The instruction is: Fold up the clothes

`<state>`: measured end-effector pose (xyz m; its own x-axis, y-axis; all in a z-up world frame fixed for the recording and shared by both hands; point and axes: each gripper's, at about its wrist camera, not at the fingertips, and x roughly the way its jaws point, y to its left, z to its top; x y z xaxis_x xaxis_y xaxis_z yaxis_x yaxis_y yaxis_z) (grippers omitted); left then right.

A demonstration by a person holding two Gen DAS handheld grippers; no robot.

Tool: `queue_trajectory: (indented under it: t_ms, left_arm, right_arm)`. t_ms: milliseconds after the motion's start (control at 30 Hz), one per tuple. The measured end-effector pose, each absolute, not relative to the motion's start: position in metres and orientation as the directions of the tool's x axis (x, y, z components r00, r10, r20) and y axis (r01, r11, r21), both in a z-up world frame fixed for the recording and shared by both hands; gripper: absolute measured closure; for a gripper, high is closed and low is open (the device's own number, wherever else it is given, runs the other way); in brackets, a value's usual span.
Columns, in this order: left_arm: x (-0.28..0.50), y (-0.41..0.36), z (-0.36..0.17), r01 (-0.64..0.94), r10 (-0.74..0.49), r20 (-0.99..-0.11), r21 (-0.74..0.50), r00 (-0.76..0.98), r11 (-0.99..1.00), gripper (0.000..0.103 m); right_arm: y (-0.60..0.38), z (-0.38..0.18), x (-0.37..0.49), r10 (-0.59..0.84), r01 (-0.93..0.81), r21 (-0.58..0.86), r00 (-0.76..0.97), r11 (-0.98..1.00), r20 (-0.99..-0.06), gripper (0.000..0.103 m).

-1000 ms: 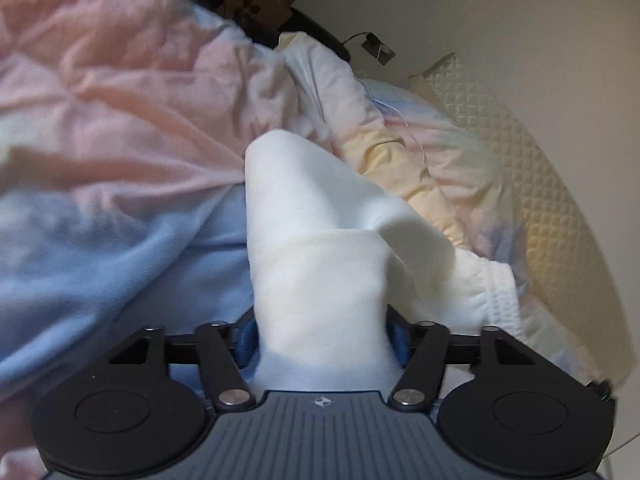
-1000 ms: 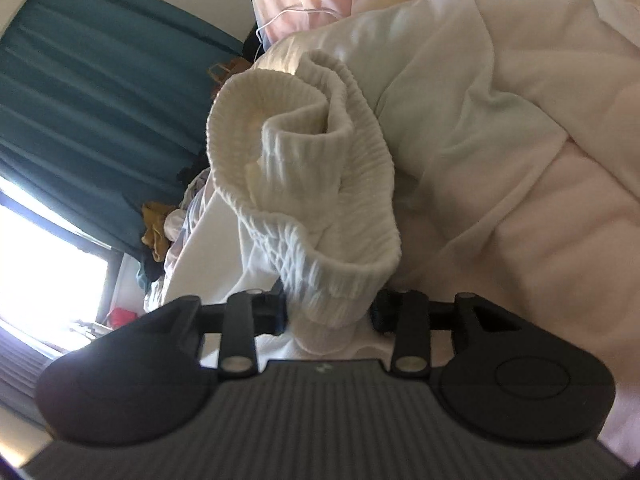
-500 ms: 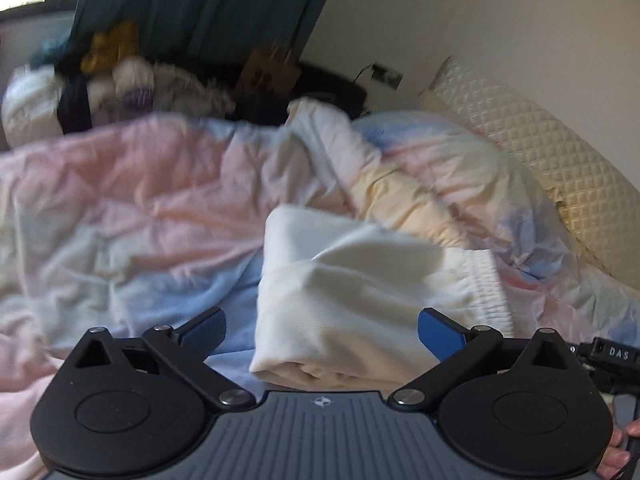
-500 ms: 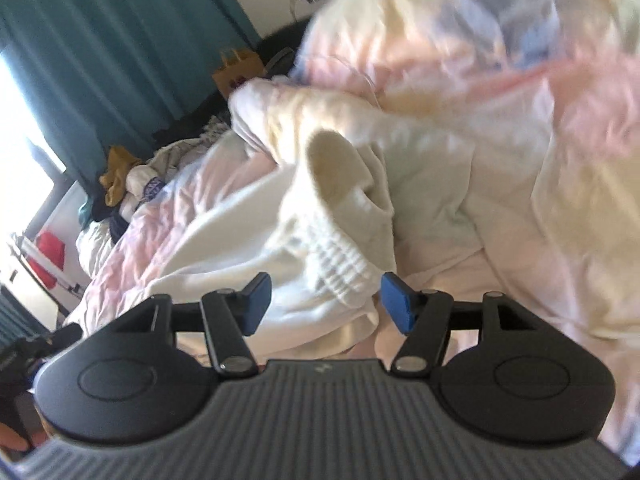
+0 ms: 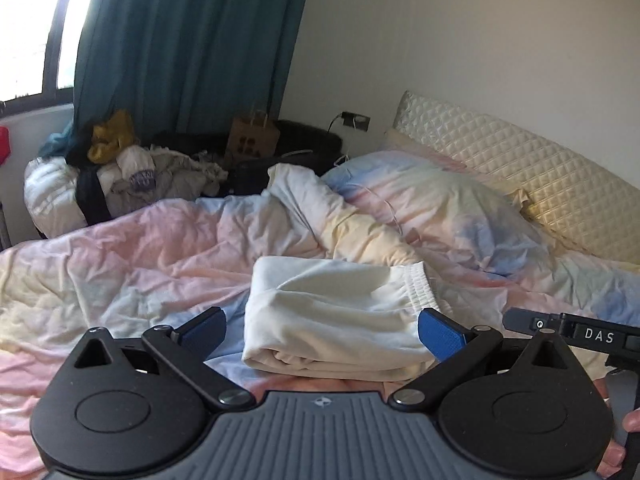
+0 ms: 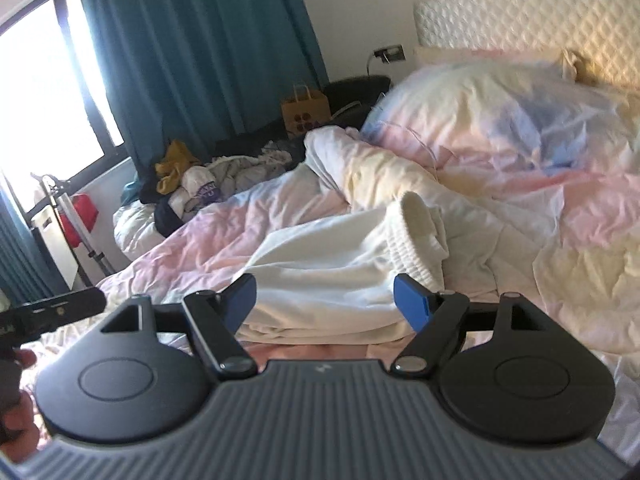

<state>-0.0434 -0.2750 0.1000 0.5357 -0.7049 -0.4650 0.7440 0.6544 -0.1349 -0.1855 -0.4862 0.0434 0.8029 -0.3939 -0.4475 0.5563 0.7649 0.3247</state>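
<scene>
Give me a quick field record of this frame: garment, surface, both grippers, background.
garment: white folded garment, ribbed waistband on its right end in the left wrist view, lying free
surface: pastel duvet on a bed, rumpled
left gripper: open wide, nothing between the pads, above and short of the garment
right gripper: jaws opening, pads clear of the cloth
pillow: against the quilted headboard
background: teal curtain, clothes pile, paper bag
</scene>
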Motion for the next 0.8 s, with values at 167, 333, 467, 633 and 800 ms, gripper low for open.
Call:
queue_trajectory:
  t_ms: [167,333,467,633,800]
  left_arm:
    - [-0.069,-0.256,0.104,0.74,-0.681,-0.455,-0.069,0.574,0.67,0.0]
    - [-0.084,-0.234,0.099,0.727,-0.658,-0.443,-0.022,0.609,0.687,0.0]
    - [-0.088,-0.216,0.093,0.725,-0.662,-0.44,-0.034,0.607,0.688,0.0]
    - [-0.089,-0.207,0.089,0.711,-0.642,-0.433,-0.005,0.633,0.703,0.0]
    - [-0.09,-0.2,0.093,0.707,-0.641,-0.426,-0.004,0.639,0.707,0.0]
  right_arm:
    - [-0.452,0.051,-0.193,-0.418,0.548,0.262,0.806,0.794,-0.42,0.026]
    - [-0.428,0.047,-0.194,-0.457,0.563,0.202,0.794,0.801,-0.401,0.026]
    - [-0.417,0.039,-0.19,-0.474,0.578,0.18,0.779,0.796,-0.41,0.026]
    - [-0.407,0.032,-0.186,-0.484,0.591,0.17,0.767,0.788,-0.422,0.026]
    - [-0.395,0.033,-0.183,-0.49,0.592,0.154,0.764,0.791,-0.419,0.026]
